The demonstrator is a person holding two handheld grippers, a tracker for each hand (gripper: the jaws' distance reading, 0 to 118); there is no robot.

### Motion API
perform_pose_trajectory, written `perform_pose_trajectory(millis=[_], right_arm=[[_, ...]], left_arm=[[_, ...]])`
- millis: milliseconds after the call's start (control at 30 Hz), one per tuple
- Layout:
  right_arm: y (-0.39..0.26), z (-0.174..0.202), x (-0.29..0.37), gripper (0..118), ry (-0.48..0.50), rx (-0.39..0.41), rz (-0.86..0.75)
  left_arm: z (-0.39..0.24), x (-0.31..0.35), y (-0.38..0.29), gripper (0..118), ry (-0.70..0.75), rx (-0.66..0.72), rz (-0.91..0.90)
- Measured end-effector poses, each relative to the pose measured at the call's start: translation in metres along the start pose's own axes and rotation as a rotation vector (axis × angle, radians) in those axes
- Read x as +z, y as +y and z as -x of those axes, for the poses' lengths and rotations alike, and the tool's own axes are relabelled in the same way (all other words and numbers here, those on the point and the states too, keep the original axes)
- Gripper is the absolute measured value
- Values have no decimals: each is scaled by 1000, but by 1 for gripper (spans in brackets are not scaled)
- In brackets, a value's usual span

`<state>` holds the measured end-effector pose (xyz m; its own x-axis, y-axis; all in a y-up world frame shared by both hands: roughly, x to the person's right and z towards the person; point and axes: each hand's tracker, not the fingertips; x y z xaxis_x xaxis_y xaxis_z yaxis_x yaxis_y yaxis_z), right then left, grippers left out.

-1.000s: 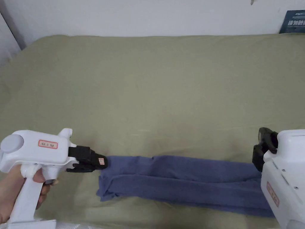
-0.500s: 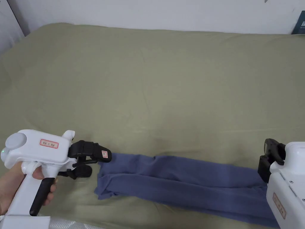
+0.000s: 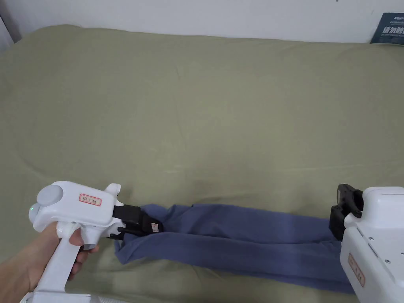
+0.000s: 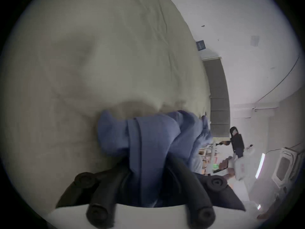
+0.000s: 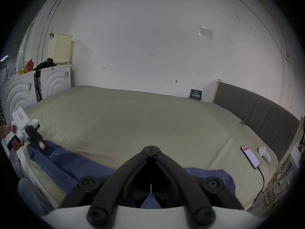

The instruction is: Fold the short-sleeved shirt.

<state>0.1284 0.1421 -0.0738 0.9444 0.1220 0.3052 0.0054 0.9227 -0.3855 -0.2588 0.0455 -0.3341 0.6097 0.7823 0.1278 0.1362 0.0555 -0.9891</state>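
Olive bedding (image 3: 221,118) covers the bed, with a white wall behind. Along the near edge lies the blue shirt (image 3: 244,240), folded into a long narrow band running left to right. At its left end the left gripper (image 3: 156,227) has its jaws pinched on bunched cloth, the fabric passing between them in the left gripper view. At the right end the right gripper (image 5: 151,147) has its jaws pressed together; cloth shows between their bases.

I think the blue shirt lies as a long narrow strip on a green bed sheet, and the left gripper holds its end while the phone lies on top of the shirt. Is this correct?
One detail is wrong. The phone lies on the bed sheet apart from the shirt, as the right gripper view shows. The left gripper does hold the shirt's end.
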Motion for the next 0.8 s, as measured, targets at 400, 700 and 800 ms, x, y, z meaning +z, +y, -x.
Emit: perform_pose_trajectory(millis=[400,700,800], right_arm=[[16,-18,15,0,13,-49,-42],[21,-29,27,0,15,-72,-84],[23,-34,31,0,5,-79,-99]], left_arm=[[-17,104,-24,9,112,78,-178],[-99,111,-45,9,113,2,-196],[-137,83,-50,9,106,-52,-173]])
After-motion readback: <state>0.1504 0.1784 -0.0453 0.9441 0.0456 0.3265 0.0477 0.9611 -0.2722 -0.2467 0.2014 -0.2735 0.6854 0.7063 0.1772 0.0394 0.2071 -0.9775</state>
